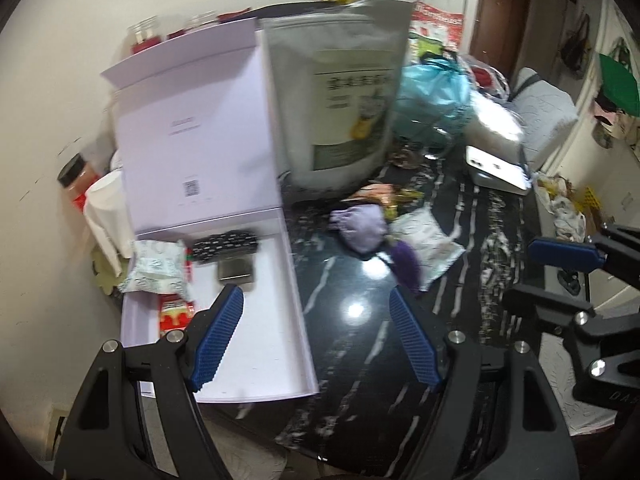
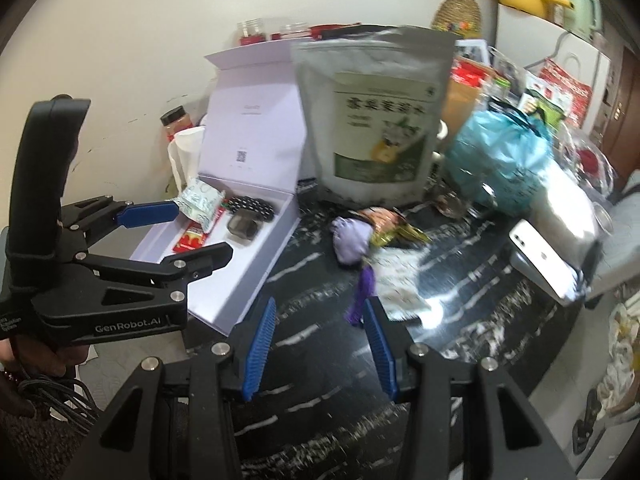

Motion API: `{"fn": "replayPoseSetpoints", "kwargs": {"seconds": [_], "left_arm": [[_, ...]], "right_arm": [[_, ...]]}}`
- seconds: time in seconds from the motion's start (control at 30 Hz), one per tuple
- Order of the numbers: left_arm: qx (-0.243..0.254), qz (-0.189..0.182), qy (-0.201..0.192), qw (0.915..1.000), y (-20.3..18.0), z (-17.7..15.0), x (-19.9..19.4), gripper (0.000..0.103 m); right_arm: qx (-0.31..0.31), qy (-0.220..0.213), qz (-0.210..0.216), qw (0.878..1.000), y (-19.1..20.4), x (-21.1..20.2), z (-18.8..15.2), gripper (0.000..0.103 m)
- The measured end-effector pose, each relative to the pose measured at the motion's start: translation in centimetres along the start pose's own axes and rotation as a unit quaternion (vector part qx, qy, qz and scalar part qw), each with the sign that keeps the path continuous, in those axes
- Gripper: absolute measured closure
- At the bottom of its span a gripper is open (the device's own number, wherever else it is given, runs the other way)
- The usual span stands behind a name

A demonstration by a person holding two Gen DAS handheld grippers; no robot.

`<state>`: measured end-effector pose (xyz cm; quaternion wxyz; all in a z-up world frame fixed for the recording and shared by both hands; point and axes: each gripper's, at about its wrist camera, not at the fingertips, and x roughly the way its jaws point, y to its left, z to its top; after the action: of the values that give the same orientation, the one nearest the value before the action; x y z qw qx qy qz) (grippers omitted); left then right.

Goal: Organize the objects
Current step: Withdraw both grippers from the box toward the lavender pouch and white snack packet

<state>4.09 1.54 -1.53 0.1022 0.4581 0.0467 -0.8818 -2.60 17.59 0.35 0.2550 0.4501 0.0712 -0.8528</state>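
Observation:
An open lilac gift box (image 1: 256, 312) (image 2: 244, 268) lies on the black marble table (image 1: 360, 352), lid upright. Inside are a pale snack packet (image 1: 156, 268) (image 2: 200, 200), a red sachet (image 1: 174, 314) (image 2: 192, 240), a black dotted pouch (image 1: 224, 242) (image 2: 252, 205) and a small grey case (image 1: 236, 270) (image 2: 242, 226). On the table lie a lilac pouch (image 1: 360, 224) (image 2: 350, 240), a purple tassel (image 1: 406, 260) (image 2: 364, 292), a white sachet (image 1: 428, 244) (image 2: 400, 284) and gold wrappers (image 2: 394, 228). My left gripper (image 1: 316, 312) (image 2: 200, 228) is open and empty at the box's right edge. My right gripper (image 2: 320, 320) is open and empty, short of the tassel.
A large grey stand-up pouch (image 1: 336, 92) (image 2: 376, 120) stands behind the loose items. A teal bag (image 2: 500, 156), a white phone on a stand (image 2: 544, 260) and a spice jar (image 2: 176, 120) crowd the back. The table edge falls off at right.

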Motion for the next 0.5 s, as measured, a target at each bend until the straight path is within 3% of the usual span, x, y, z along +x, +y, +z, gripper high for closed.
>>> {"fn": "replayPoseSetpoints", "kwargs": {"seconds": [0.27, 0.5], "left_arm": [[0.024, -0.009, 0.005, 0.9996, -5.3, 0.0, 0.5, 0.028], [0.009, -0.010, 0.023, 0.9996, -7.9, -0.6, 2.1, 0.028]], "right_arm": [[0.021, 0.013, 0.000, 1.000, -3.7, -0.6, -2.7, 0.057], [0.026, 0.028, 0.013, 0.999, -6.2, 0.2, -4.0, 0.057]]}}
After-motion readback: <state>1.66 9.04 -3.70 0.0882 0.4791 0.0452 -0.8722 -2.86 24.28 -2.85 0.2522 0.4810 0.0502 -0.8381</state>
